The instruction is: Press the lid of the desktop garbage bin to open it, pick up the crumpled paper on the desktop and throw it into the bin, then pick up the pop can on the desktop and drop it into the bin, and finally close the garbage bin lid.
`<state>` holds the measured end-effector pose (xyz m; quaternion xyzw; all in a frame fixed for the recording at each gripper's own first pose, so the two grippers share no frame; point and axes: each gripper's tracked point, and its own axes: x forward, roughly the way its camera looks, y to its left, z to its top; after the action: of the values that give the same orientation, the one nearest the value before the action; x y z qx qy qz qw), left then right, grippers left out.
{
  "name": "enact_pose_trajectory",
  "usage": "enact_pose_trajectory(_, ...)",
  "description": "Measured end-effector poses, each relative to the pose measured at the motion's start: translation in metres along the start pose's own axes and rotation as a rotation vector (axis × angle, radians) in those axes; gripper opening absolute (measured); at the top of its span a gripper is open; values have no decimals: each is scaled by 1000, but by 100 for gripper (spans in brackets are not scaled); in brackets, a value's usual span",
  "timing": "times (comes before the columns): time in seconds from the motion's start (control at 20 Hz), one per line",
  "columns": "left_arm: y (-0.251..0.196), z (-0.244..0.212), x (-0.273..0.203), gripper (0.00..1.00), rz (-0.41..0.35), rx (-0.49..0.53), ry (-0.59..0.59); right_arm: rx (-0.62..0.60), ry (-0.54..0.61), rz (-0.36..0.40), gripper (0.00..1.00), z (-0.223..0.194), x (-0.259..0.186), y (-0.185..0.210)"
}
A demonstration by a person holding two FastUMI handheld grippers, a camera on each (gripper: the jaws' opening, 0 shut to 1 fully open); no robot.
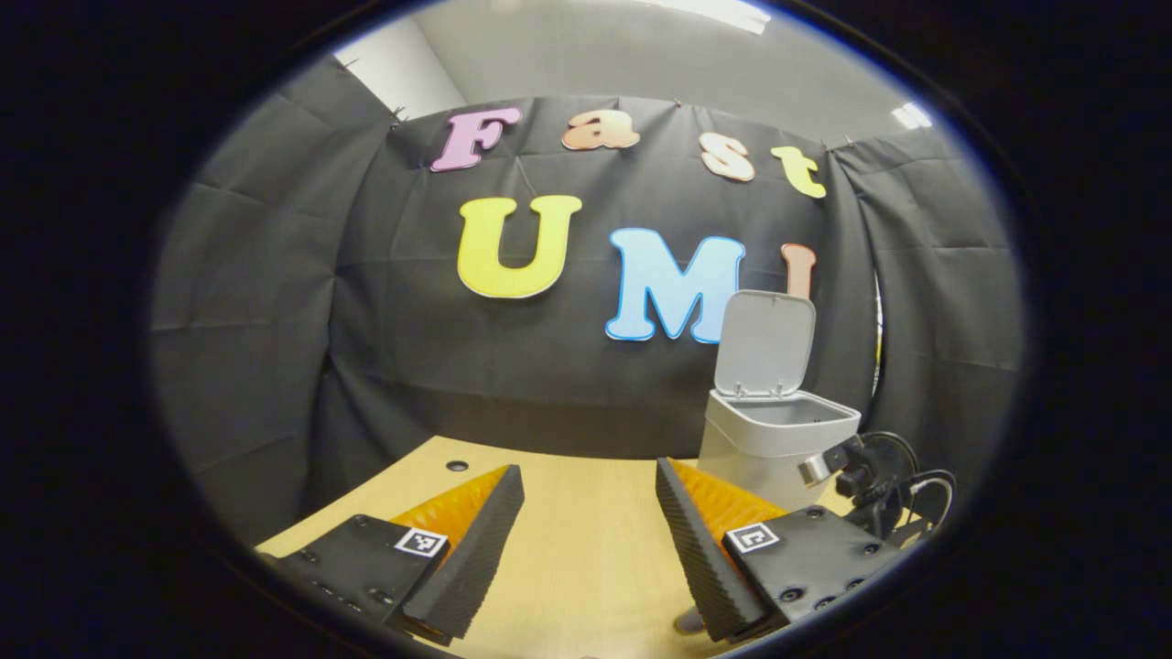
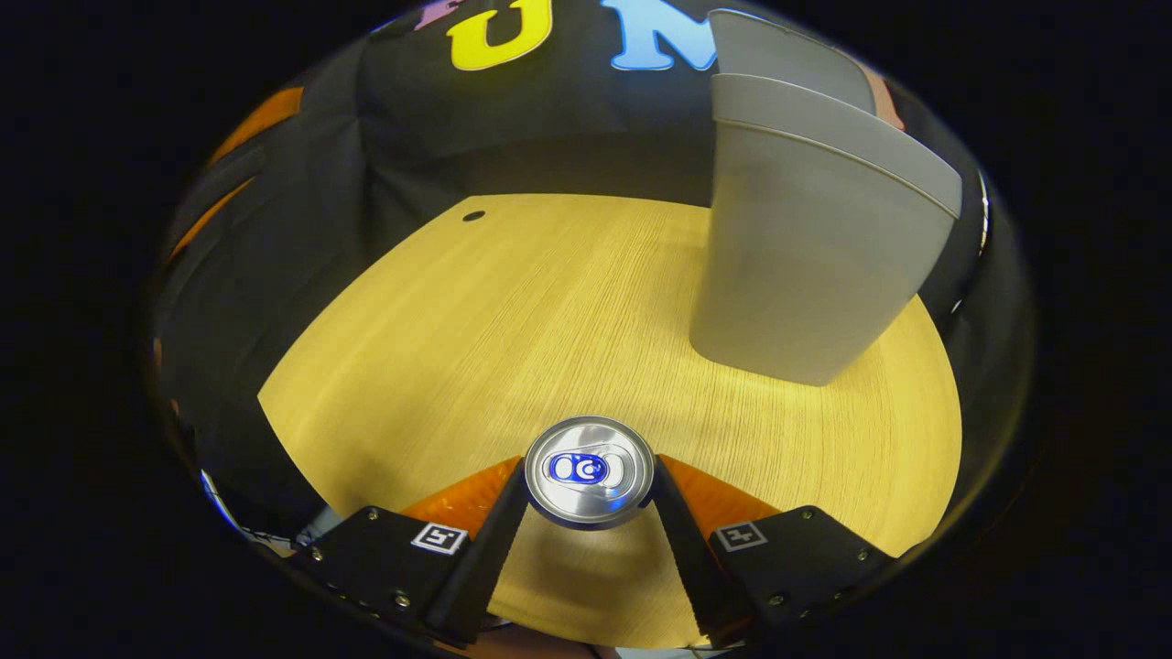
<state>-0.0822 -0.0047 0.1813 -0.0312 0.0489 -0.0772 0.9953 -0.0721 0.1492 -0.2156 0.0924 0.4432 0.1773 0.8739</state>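
The pop can stands upright between the fingertips of my right gripper, seen from above with its silver top and pull tab facing the camera. Both fingers press on its sides, over the wooden table. The pale grey garbage bin stands just beyond, to the right, its lid raised. In the left gripper view the bin is at the right with its lid upright and its mouth open. My left gripper is open over the table with nothing between its fingers. The right gripper shows beside the bin.
The table has a small dark hole near its far left edge, also seen as the hole in the right gripper view. Black cloth walls close the booth behind and at both sides.
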Motion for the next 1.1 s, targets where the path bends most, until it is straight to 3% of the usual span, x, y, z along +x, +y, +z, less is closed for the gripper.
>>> enact_pose_trajectory(0.55, -23, -6, 14, 96, -39, -8, 11, 28, -240, 0, 83, 59, -64, -21)
enact_pose_trajectory(0.85, -34, -8, 21, 95, -60, -6, 16, -4, -431, -56, 82, 107, -100, -43)
enact_pose_trajectory(1.1, -29, -8, 22, 96, -45, -1, 13, -78, -516, -104, 82, 133, -116, -53)
